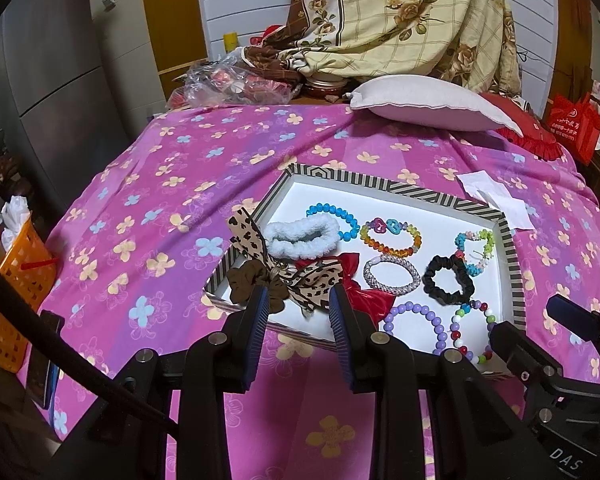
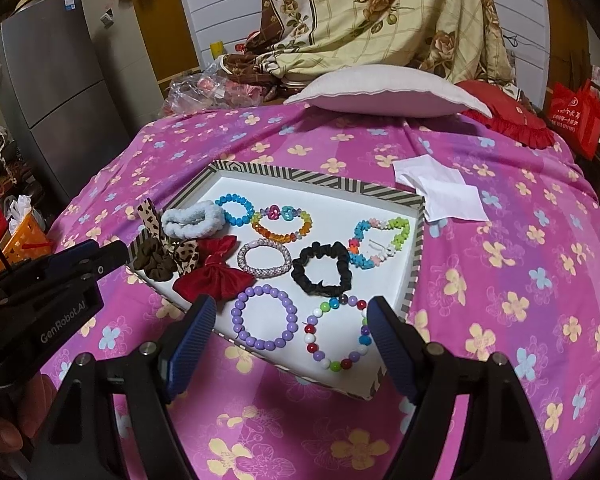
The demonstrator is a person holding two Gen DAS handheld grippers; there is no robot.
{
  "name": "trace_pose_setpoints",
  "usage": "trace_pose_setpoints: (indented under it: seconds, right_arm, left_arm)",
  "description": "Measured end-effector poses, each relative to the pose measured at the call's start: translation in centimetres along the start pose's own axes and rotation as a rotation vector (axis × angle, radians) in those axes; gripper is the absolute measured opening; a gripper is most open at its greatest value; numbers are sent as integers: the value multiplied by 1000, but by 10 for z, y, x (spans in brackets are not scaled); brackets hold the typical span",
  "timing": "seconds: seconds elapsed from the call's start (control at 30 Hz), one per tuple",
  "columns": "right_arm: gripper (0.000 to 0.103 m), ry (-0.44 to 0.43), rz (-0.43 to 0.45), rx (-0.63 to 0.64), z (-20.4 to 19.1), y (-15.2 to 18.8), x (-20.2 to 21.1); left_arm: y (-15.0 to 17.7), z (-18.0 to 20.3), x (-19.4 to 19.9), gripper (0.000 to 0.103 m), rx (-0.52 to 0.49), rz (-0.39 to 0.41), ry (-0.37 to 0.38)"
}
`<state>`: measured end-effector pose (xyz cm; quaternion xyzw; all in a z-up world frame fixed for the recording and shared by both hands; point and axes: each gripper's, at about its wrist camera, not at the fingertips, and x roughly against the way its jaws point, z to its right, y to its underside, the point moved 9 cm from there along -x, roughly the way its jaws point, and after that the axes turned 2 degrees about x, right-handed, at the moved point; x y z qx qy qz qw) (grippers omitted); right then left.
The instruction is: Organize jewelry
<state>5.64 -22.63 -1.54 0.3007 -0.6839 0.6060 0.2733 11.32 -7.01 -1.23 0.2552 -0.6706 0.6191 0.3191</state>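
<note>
Both claws hover empty and spread over the near edge of the striped tray [image 2: 414, 254] on the bed: the left claw [image 1: 298, 312] above the leopard bow [image 1: 312, 280], the right claw [image 2: 290, 330] above the purple bead bracelet [image 2: 264, 316] and multicolour bead bracelet [image 2: 336, 332]. The bow overlaps a brown scrunchie [image 1: 244, 284] and red bow [image 1: 364, 296], so a pinch there could drag its neighbours along. On the soft bedspread [image 2: 520, 280], a hard push could tilt the tray.
</note>
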Motion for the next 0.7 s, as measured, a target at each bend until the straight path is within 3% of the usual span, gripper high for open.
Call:
trace_pose_setpoints:
  seconds: [0.57, 0.7]
  right_arm:
    - [82, -7, -12, 10, -4, 2, -4]
    - [82, 9, 16, -8, 15, 0, 0]
  left_arm:
    - [3, 4, -5, 52, 0, -6, 19]
    - [6, 2, -10, 52, -5, -12, 6]
